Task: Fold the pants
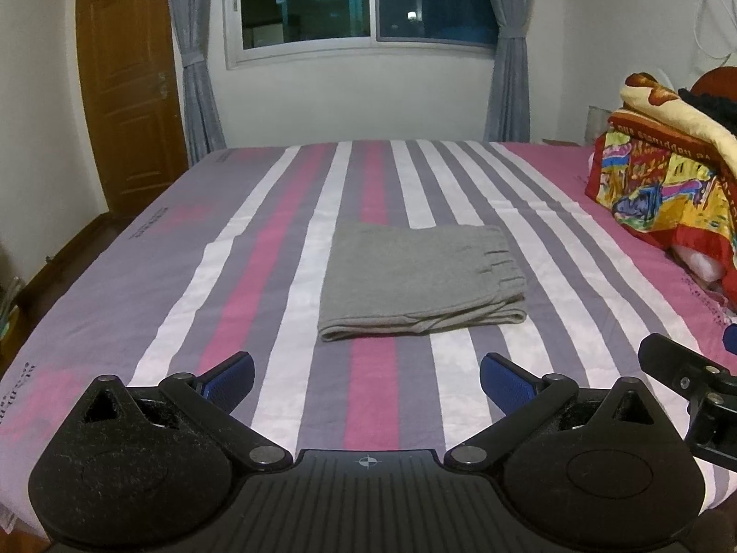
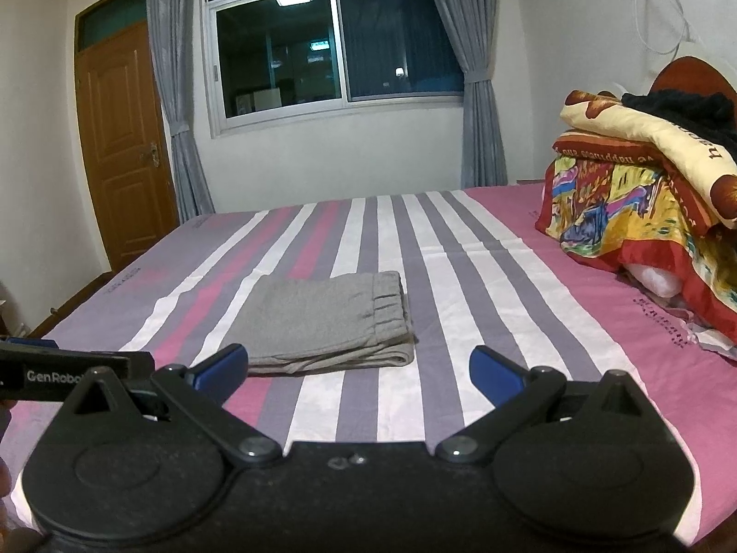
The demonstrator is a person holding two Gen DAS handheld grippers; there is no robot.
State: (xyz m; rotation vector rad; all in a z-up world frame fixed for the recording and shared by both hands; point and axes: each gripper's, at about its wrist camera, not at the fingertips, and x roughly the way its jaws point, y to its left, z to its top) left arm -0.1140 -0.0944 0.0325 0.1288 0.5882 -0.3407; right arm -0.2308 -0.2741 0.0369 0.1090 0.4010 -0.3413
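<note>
Grey pants (image 1: 417, 279) lie folded into a compact rectangle on the striped bed (image 1: 258, 258), waistband to the right. They also show in the right wrist view (image 2: 322, 322). My left gripper (image 1: 367, 380) is open and empty, held above the bed just in front of the pants. My right gripper (image 2: 358, 373) is open and empty, in front of the pants and slightly to their right. Part of the right gripper (image 1: 691, 382) shows at the right edge of the left wrist view. Part of the left gripper (image 2: 69, 373) shows at the left of the right wrist view.
A pile of colourful blankets (image 1: 663, 175) sits on the bed's right side, also in the right wrist view (image 2: 645, 202). A window with grey curtains (image 1: 364, 4) is on the far wall. A wooden door (image 1: 129, 92) stands at the left.
</note>
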